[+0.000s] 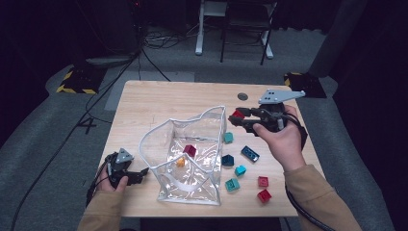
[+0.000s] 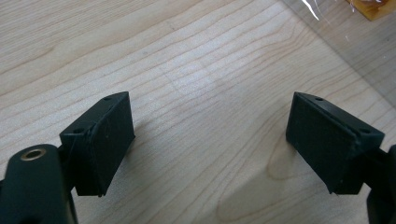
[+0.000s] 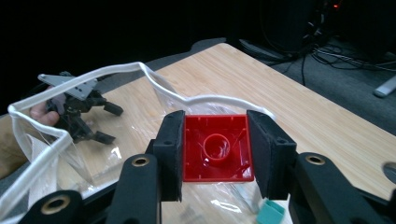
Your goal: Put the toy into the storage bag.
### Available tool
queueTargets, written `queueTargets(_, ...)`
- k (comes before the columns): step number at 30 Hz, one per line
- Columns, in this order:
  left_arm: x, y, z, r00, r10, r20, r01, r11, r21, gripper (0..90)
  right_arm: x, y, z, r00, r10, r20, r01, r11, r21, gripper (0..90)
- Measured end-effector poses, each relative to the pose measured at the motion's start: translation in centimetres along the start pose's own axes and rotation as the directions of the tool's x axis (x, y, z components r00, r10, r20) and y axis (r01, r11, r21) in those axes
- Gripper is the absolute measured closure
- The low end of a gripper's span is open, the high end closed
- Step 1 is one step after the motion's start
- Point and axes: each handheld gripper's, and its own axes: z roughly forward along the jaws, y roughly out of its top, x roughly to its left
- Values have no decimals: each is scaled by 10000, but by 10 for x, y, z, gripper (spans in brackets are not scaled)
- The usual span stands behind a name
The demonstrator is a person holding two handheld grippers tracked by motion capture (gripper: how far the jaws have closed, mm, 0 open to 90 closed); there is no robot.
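Right gripper view: red brick (image 3: 216, 147), underside up.

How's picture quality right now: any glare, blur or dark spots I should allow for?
High view: table evenly lit, surroundings dark, clear bag glinting. Left gripper view: sharp wood grain, soft shadows under the jaws. Right gripper view: red brick crisp, background black, bag film reflective.
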Motion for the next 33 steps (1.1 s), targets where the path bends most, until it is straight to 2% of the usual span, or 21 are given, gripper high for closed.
queueTargets(10, 0, 0, 0, 10000, -8, 25, 8, 10000, -5, 153, 15, 19, 30, 9982, -224, -562, 234, 9996, 171, 591)
queueTargets(17, 0, 0, 0, 10000, -11, 25, 11, 10000, -7, 153, 29, 30, 50, 9936, -318, -1080, 355, 9989, 322, 591)
queueTargets(33, 0, 0, 0, 10000, -43, 23, 43, 10000, -31, 153, 57, 35, 90, 9795, -535, -1943, 695, 9946, 766, 591)
